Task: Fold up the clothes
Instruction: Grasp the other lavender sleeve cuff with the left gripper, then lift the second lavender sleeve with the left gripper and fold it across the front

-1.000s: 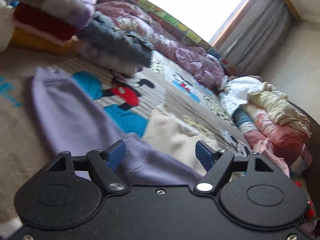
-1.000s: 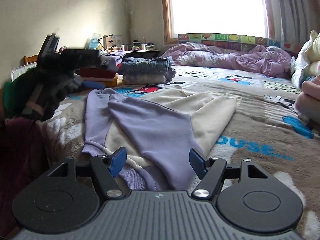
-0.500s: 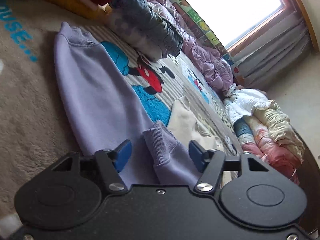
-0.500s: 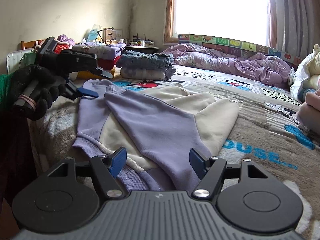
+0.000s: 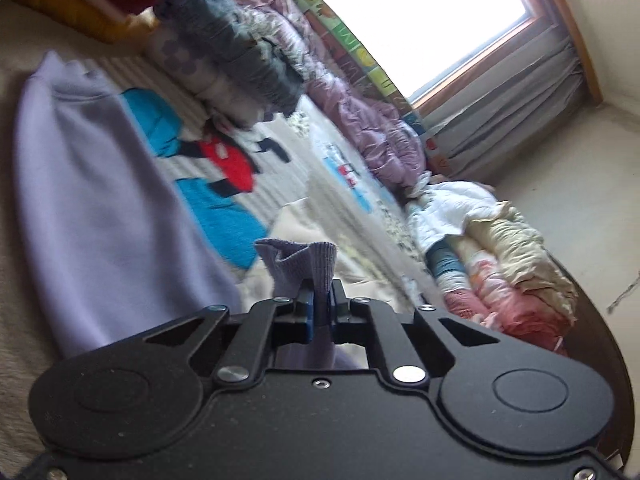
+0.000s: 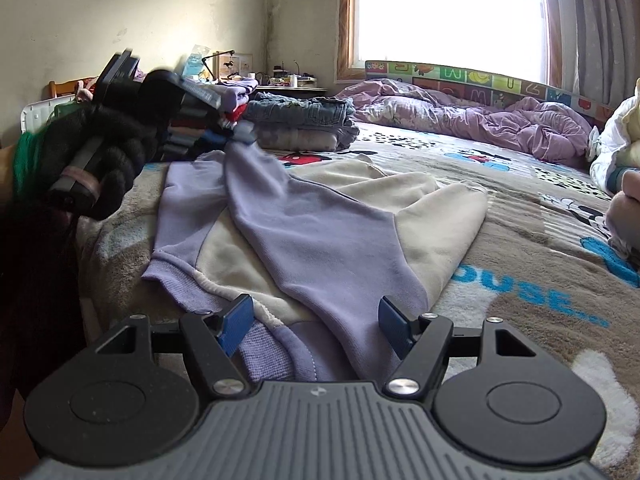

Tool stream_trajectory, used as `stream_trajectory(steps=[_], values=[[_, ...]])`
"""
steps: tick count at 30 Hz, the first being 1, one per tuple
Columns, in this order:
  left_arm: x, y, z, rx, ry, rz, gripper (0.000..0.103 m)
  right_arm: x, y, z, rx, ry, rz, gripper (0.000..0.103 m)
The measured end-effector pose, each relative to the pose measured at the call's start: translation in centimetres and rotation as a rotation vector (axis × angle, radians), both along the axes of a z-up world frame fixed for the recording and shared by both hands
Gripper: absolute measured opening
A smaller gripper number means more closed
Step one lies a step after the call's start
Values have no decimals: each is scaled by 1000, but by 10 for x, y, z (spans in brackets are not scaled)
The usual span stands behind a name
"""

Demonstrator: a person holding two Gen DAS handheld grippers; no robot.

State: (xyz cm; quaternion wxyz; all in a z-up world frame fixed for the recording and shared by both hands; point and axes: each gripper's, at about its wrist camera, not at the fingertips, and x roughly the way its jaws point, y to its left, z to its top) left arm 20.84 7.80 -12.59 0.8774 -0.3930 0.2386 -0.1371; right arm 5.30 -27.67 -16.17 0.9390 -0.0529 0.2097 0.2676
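Left tool: my jaws had just been closing and stood clamped on the ribbed purple cuff of the sweatshirt's sleeve, the cloth bunched up between the blue pads.
Left hand: in a black glove, wrapped round the tool's handle at the left edge of the bed, seen from my right wrist.
Sleeve: lifted at the cuff end, running up from the garment to my left tool.
Right tool: jaws stood apart, clamped on nothing, low over the near hem of the sweatshirt, with purple cloth lying between the pads.
Sweatshirt: purple and cream, spread flat on the cartoon-print blanket, the other purple sleeve folded across its cream body.
Folded piles: jeans and other clothes stacked beyond the sweatshirt, near the far side of the bed.
Purple duvet: rumpled under the window.
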Motion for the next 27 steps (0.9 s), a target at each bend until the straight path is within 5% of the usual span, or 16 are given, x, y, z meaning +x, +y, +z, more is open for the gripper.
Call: stream_trajectory(steps=[14, 27], values=[[63, -95, 59, 12, -81, -94, 3, -3, -13, 0, 32, -4, 25, 68], [115, -160, 47, 104, -33, -135, 3, -5, -16, -2, 54, 20, 57, 67]])
